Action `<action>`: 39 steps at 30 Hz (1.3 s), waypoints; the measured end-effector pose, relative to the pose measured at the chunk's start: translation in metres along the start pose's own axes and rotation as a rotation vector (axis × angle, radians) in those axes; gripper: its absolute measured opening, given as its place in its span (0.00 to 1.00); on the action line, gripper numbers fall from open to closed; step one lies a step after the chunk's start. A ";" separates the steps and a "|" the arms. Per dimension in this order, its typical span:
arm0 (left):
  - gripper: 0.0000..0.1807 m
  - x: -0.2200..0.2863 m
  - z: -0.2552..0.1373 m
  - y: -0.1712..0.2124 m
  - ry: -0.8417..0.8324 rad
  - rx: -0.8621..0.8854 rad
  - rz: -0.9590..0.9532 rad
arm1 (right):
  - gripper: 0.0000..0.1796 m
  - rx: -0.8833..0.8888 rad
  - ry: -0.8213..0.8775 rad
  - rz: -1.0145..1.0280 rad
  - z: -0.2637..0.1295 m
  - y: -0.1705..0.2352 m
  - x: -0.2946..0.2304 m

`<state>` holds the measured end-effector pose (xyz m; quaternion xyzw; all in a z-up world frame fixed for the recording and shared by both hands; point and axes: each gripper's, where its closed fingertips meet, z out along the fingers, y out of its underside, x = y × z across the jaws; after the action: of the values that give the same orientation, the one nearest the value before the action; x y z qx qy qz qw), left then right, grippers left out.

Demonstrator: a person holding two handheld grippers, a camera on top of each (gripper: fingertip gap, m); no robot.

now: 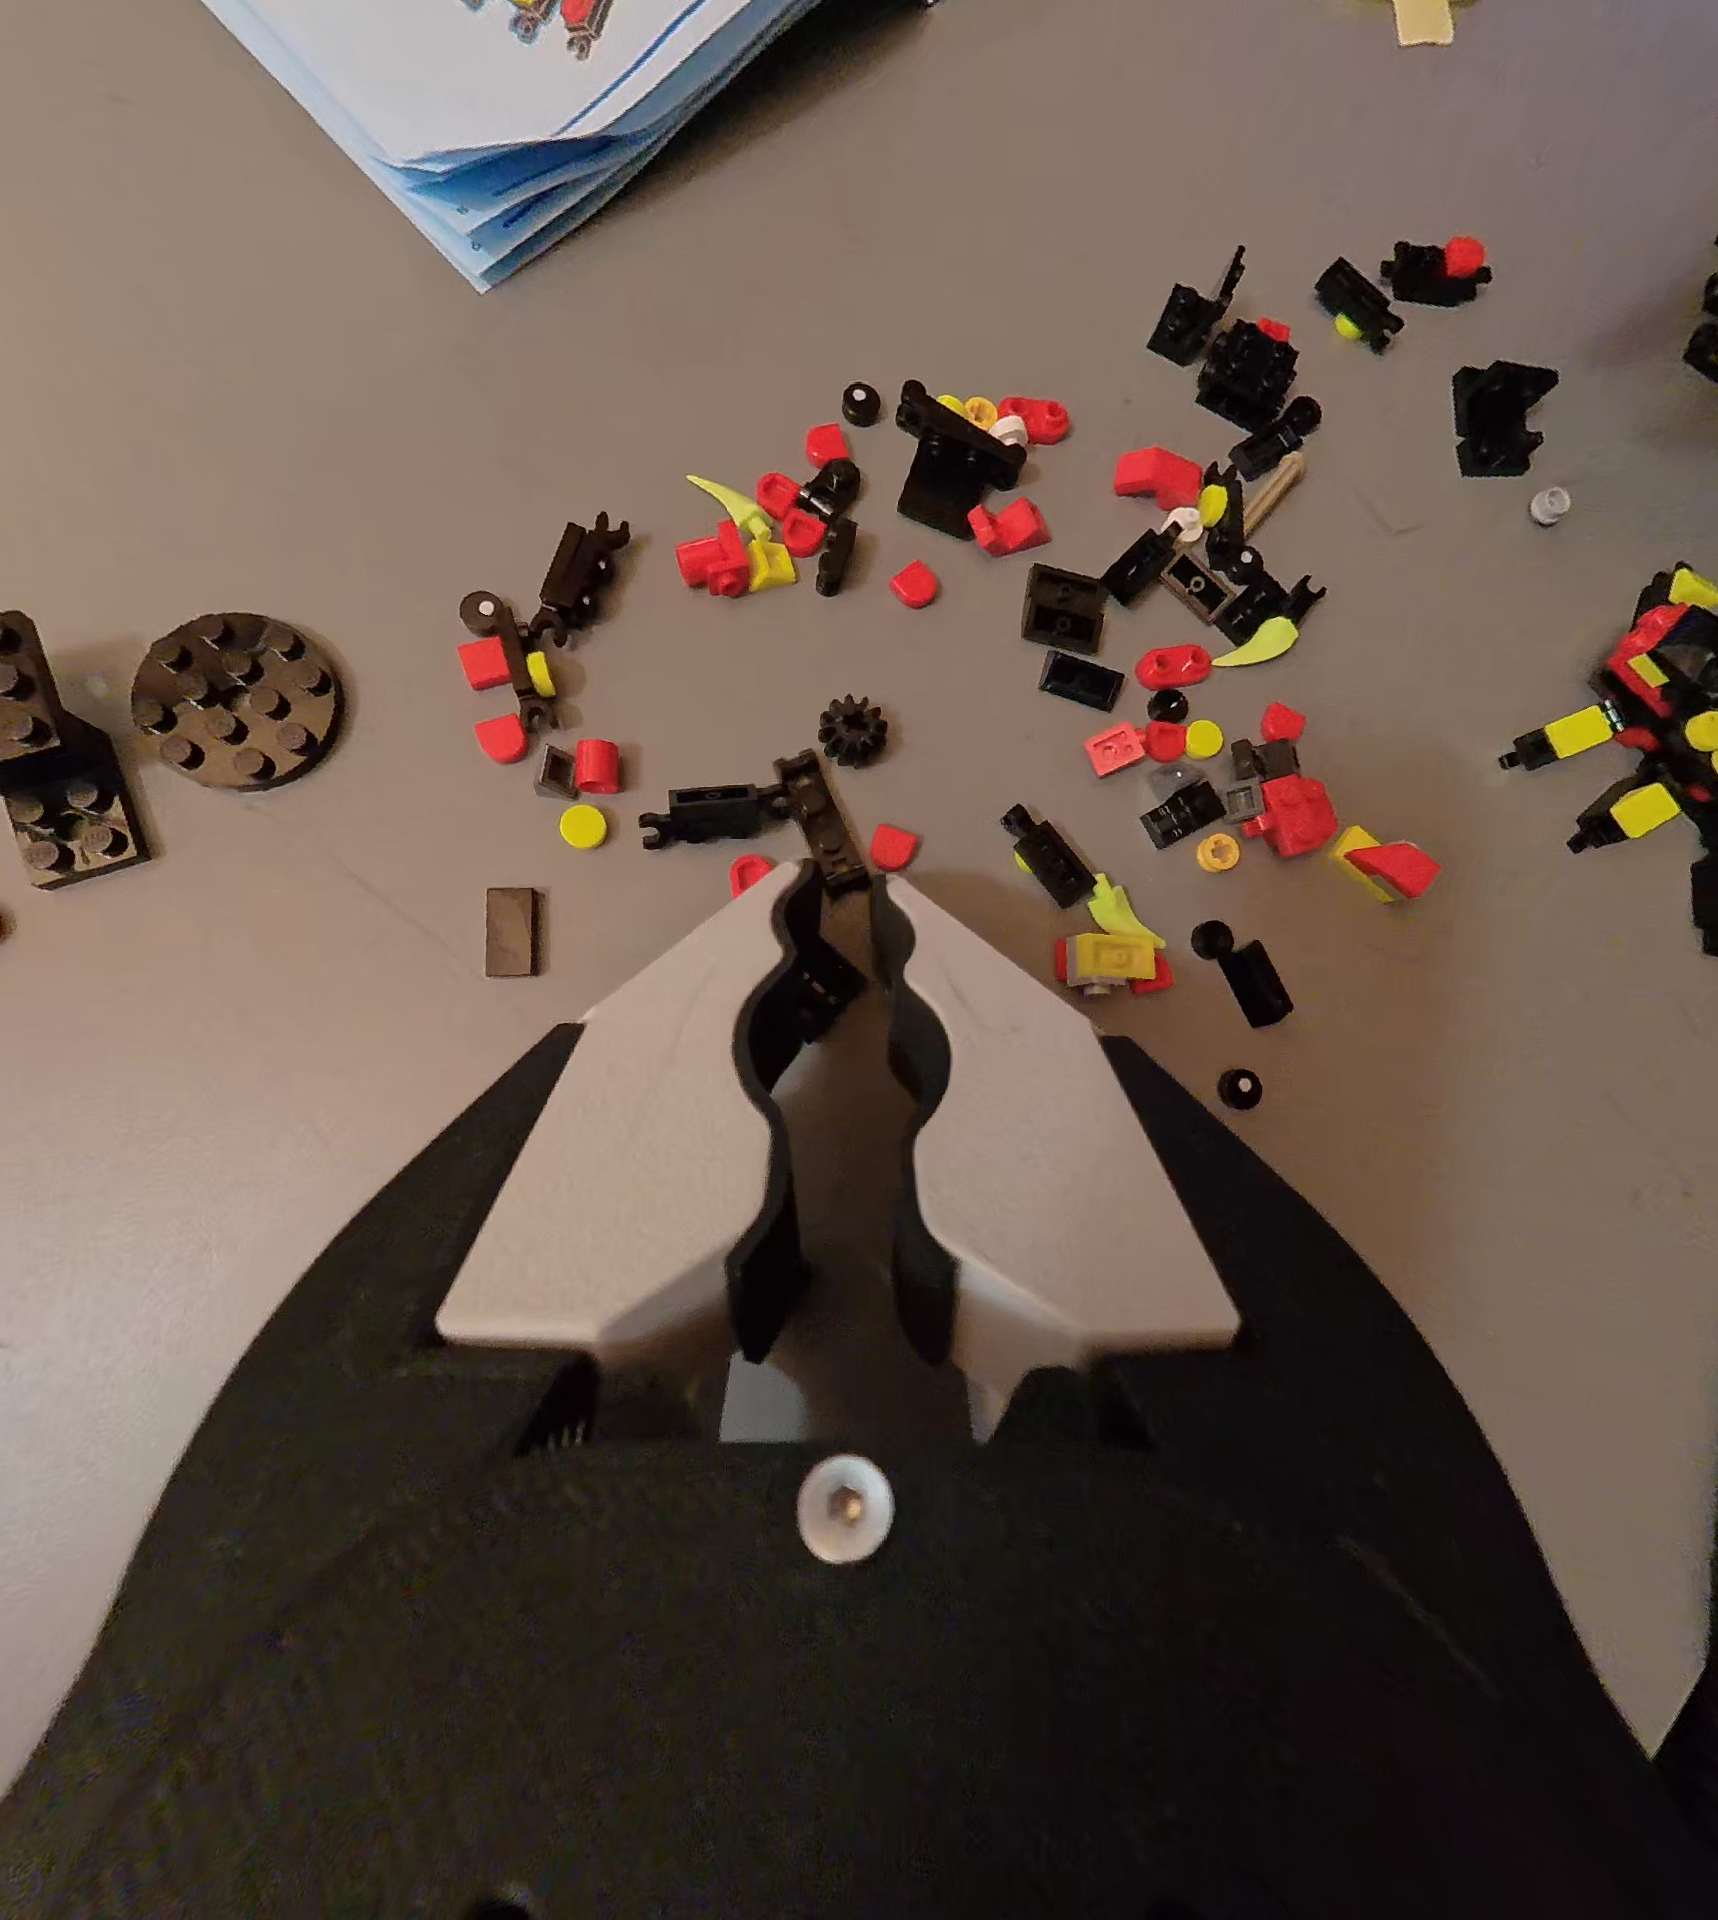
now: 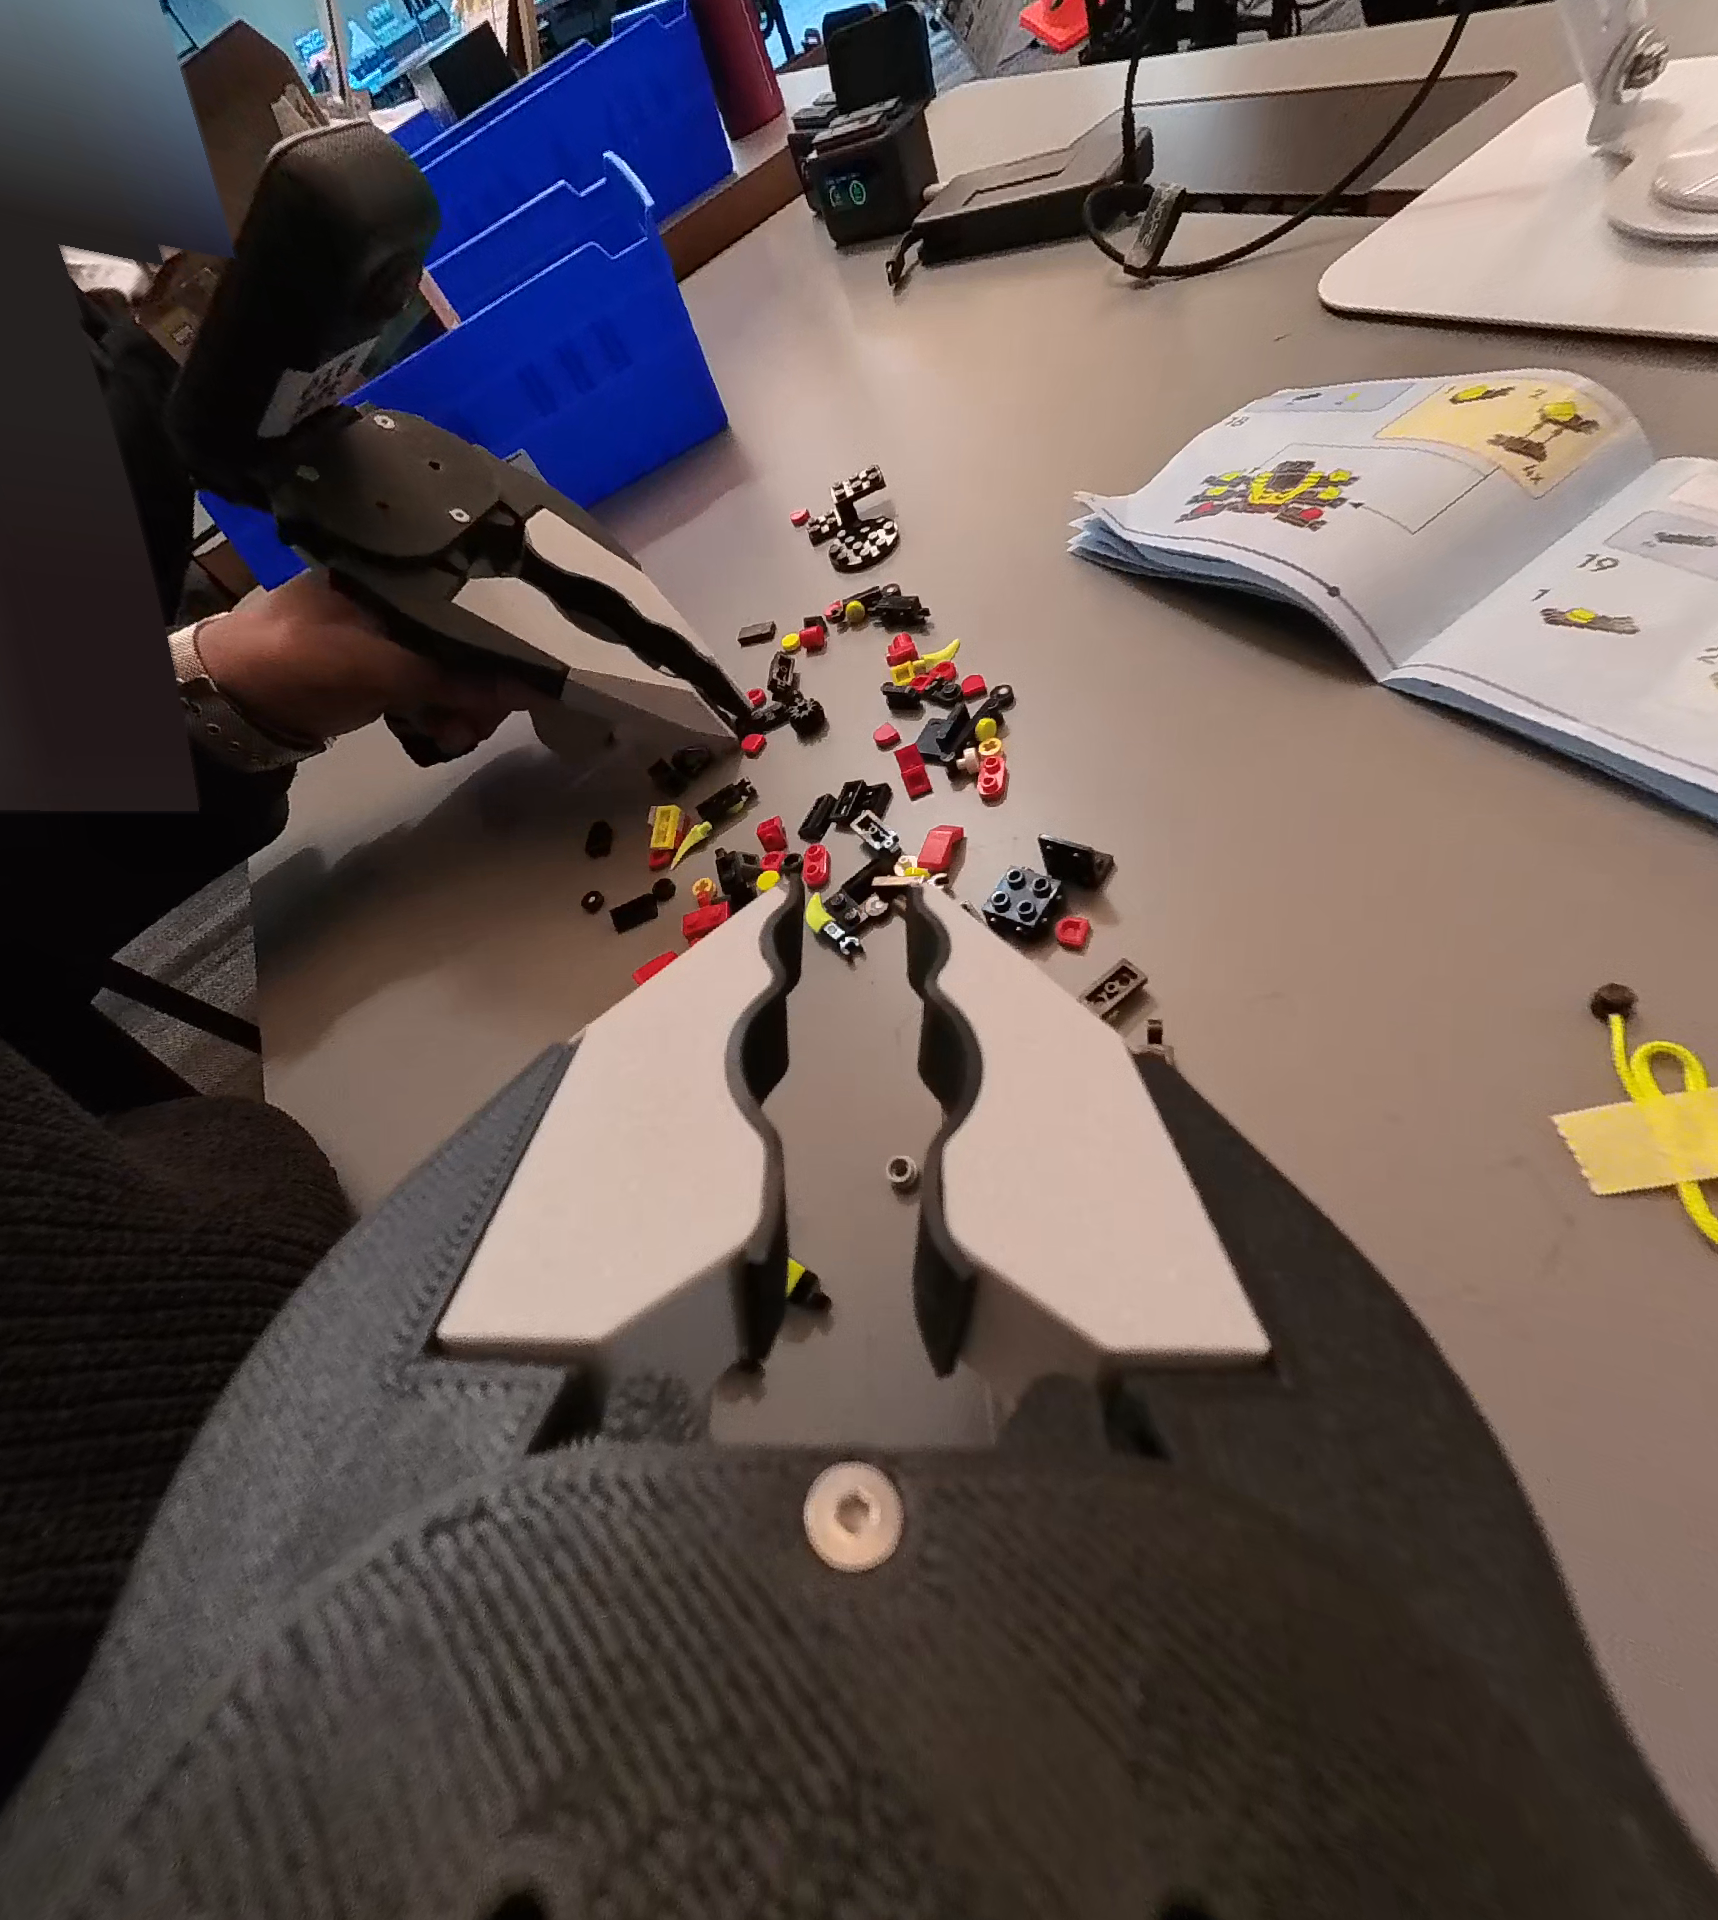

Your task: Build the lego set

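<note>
Left gripper (image 1: 839, 883) clamped on black plate (image 1: 824, 821), just beside black gear (image 1: 851, 729); right gripper (image 2: 850, 914) parted, empty, nearer side of gear

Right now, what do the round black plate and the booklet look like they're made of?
Round black plate: looks like hard moulded plastic, slightly glossy; crisp raised studs with faint highlights. Booklet: printed paper, probably lightly coated; thin pages fanned and curling at the edge, soft sheen.

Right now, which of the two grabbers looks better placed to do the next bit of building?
Probably the left gripper: it is already shut on a narrow black plate among the loose pieces. The right gripper hovers open and empty above the table.
</note>
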<state>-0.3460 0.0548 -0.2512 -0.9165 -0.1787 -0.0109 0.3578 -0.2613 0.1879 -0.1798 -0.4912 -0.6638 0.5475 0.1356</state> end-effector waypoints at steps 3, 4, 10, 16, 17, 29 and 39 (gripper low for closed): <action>0.04 0.000 0.000 -0.001 0.000 0.002 0.001 | 0.10 -0.001 -0.001 0.002 0.000 0.000 0.000; 0.04 0.000 -0.001 -0.001 0.001 0.004 0.000 | 0.10 -0.001 -0.001 0.002 0.000 0.000 0.000; 0.04 -0.002 -0.005 -0.003 0.009 0.024 -0.014 | 0.10 0.000 -0.002 0.005 0.000 0.000 0.000; 0.04 -0.013 -0.012 -0.002 -0.014 0.036 -0.028 | 0.10 0.002 -0.002 0.007 0.000 0.000 0.000; 0.04 -0.016 -0.014 -0.002 -0.021 0.039 -0.034 | 0.10 0.003 -0.002 0.008 0.000 0.000 0.000; 0.04 -0.032 -0.019 0.003 -0.046 0.043 -0.120 | 0.10 0.009 -0.006 0.015 -0.001 -0.001 0.001; 0.04 -0.017 -0.012 0.002 -0.001 0.028 -0.088 | 0.10 0.007 -0.015 0.038 -0.001 0.000 0.001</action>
<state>-0.3604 0.0400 -0.2460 -0.9025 -0.2193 -0.0237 0.3698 -0.2614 0.1893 -0.1804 -0.4991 -0.6535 0.5559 0.1222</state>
